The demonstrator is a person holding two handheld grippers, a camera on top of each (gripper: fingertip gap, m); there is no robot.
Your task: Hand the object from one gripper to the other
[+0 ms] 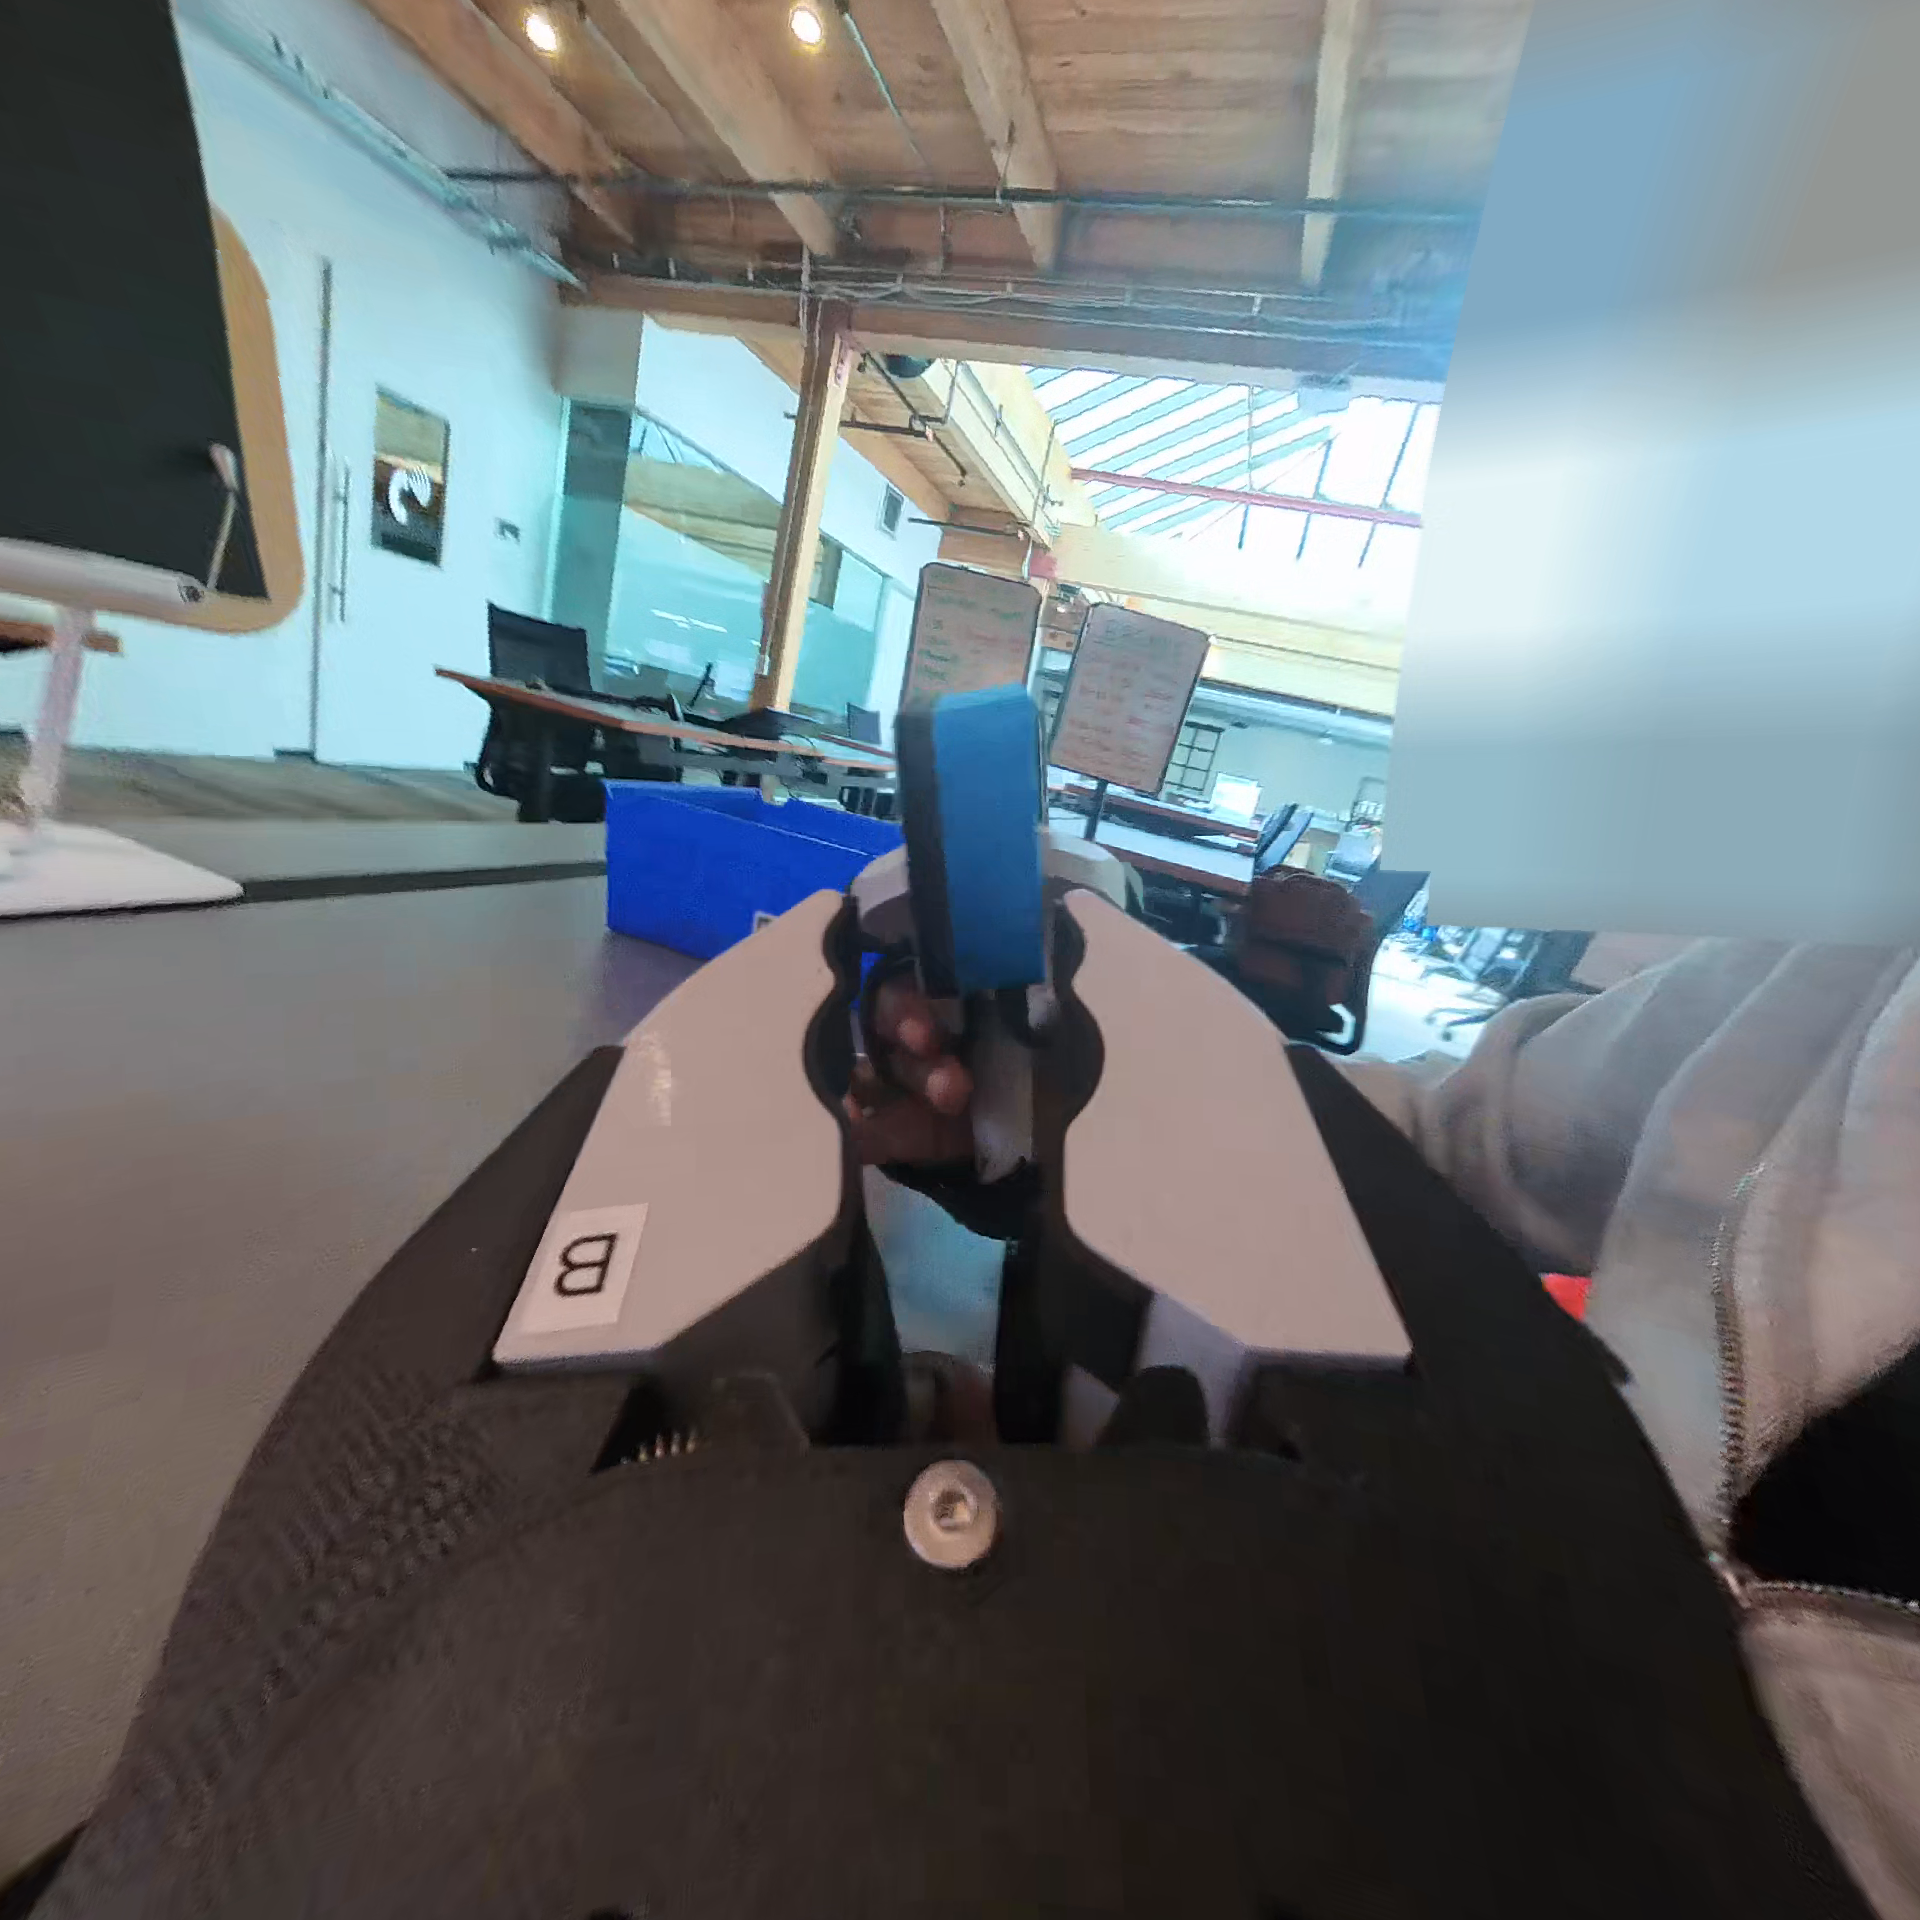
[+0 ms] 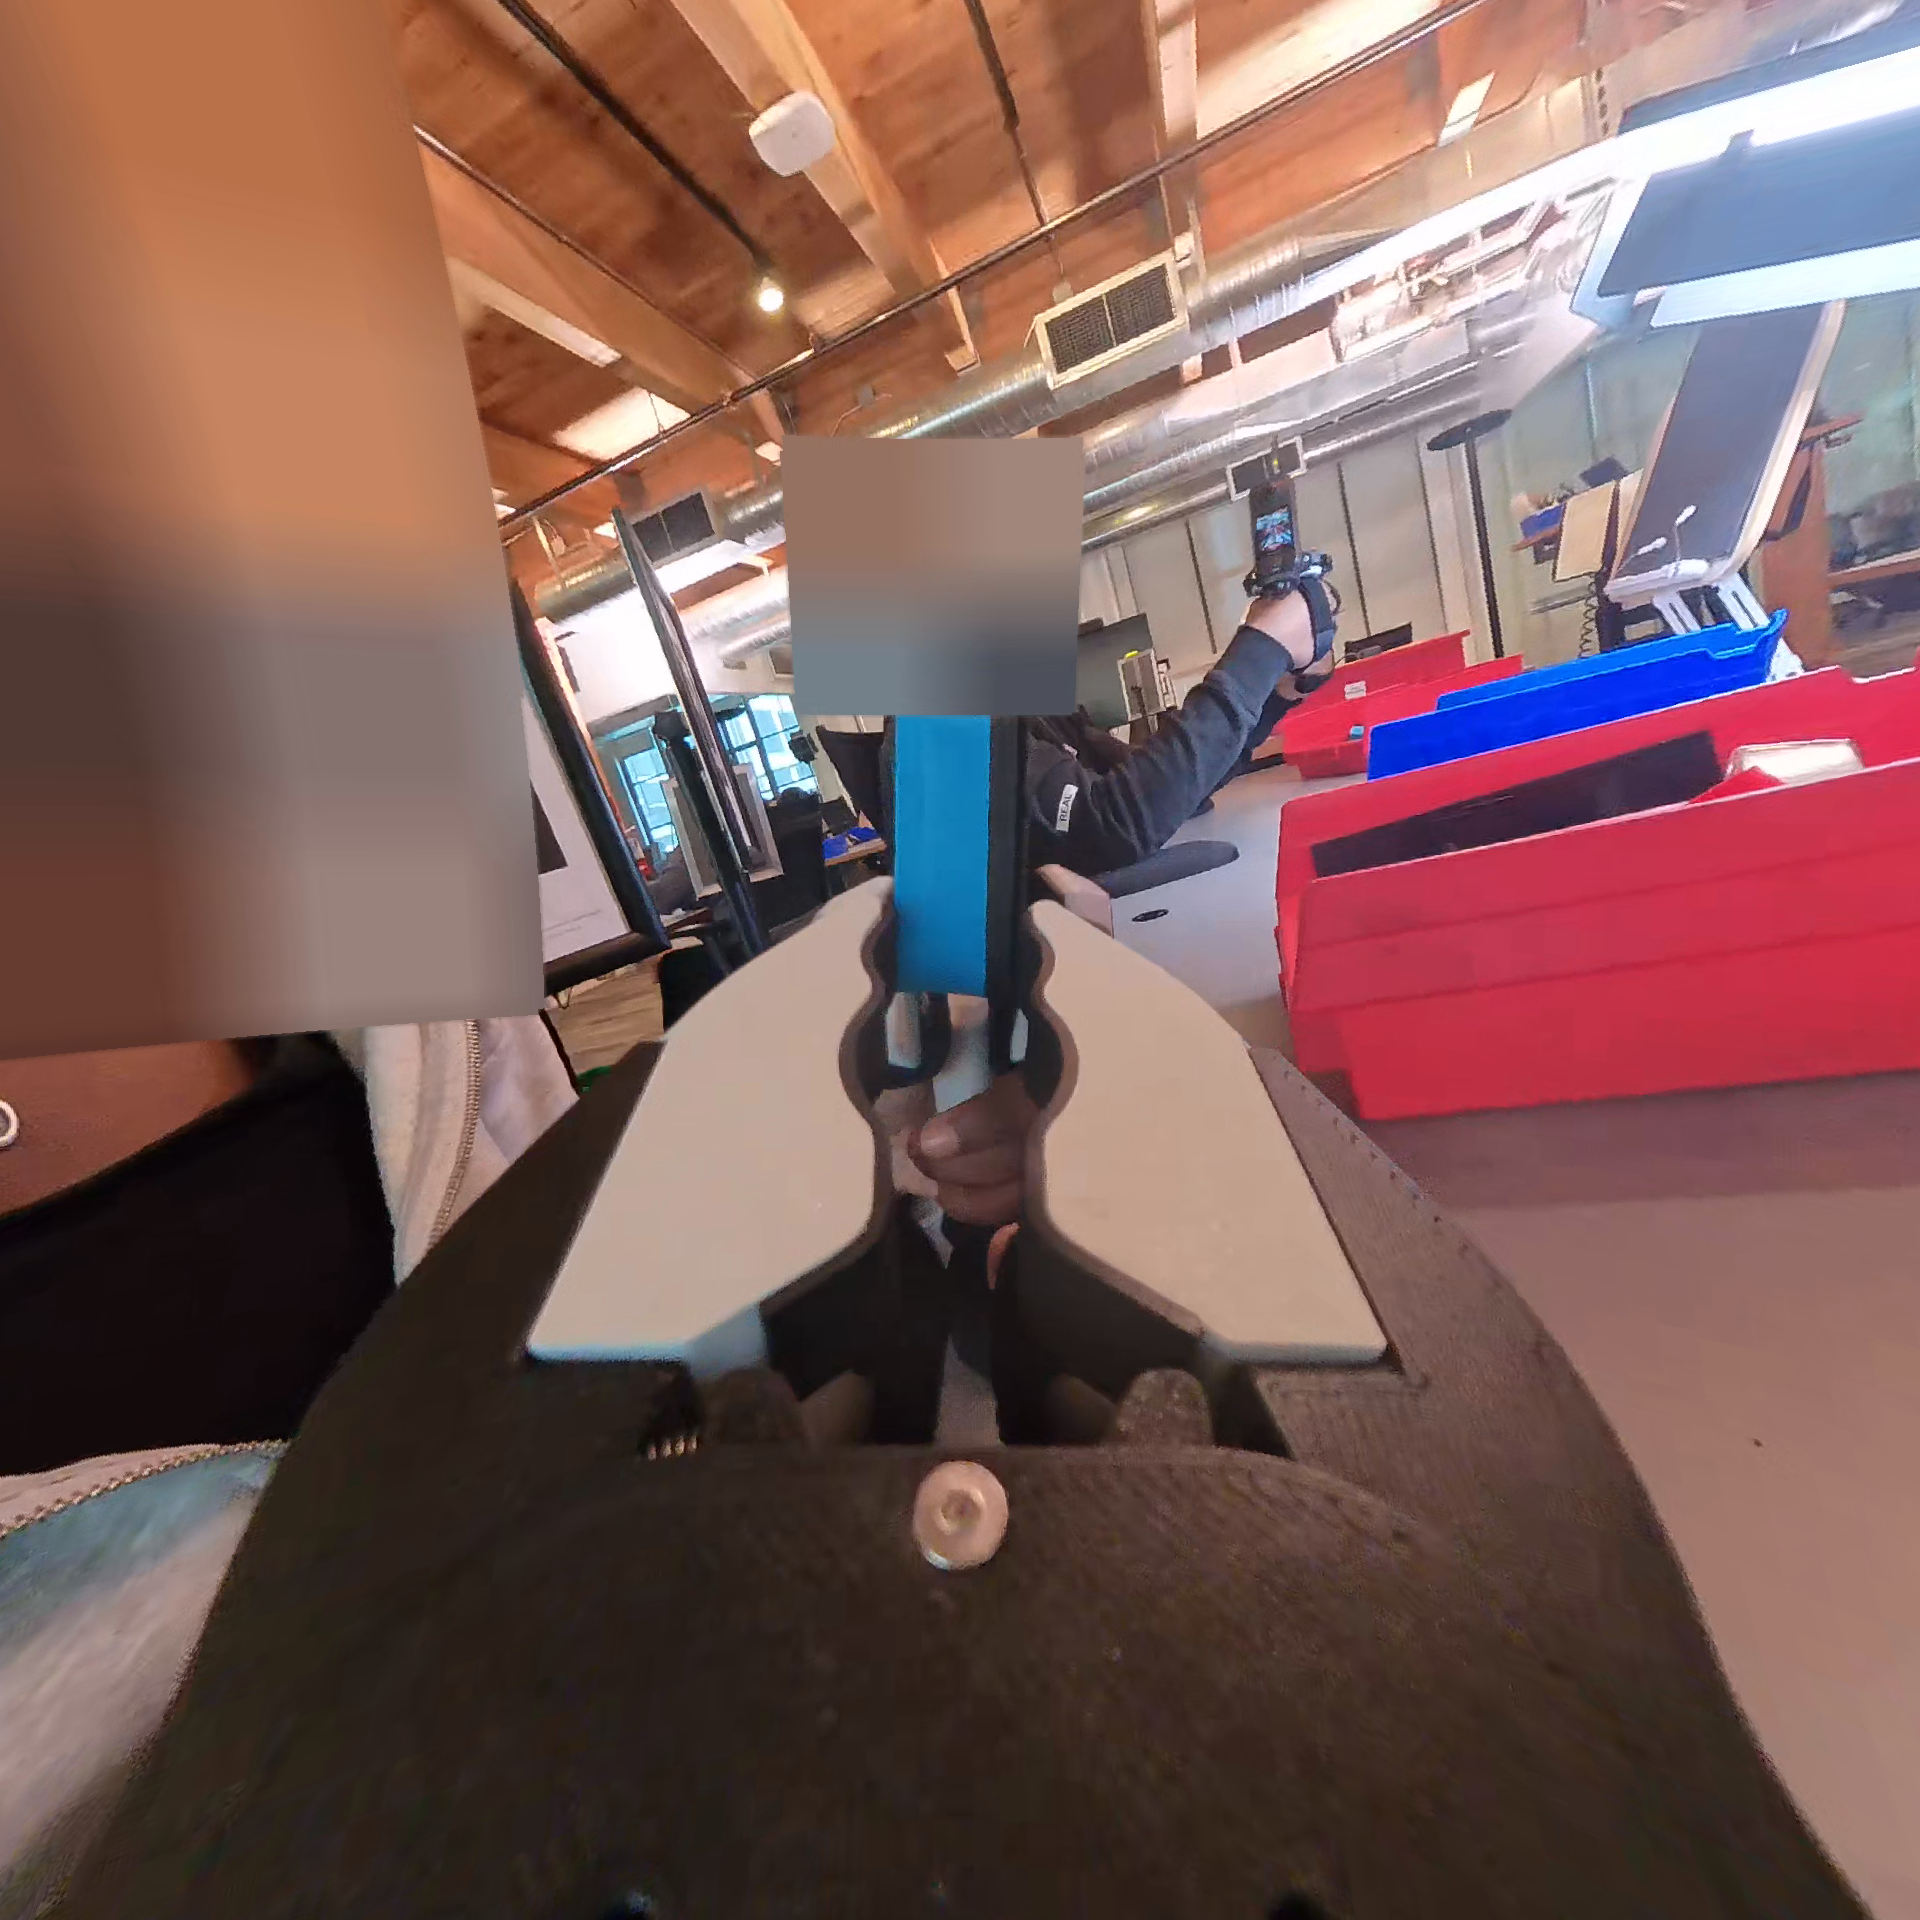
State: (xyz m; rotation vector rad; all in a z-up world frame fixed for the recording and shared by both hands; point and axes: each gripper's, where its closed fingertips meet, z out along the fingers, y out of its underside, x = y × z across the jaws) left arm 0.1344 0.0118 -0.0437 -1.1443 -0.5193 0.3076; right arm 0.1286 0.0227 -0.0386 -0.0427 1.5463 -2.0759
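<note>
The object is a flat blue block with a black backing, standing upright and seen edge-on. My right gripper is shut on it, both pads pressed against its sides. In the left wrist view the same block stands between the tips of my left gripper, whose jaws are a little wider than the block, with a gap on the black side. The two grippers face each other, tip to tip, above the table. The right gripper's pale fingers show just behind the block.
A dark table lies below, with a blue bin on it beyond the grippers. Stacked red bins and a blue bin stand to the right. A person in a pale zip jacket holds the grippers. Another person's raised arm is farther off. Both grippers' tips are close together, under 4 cm apart.
</note>
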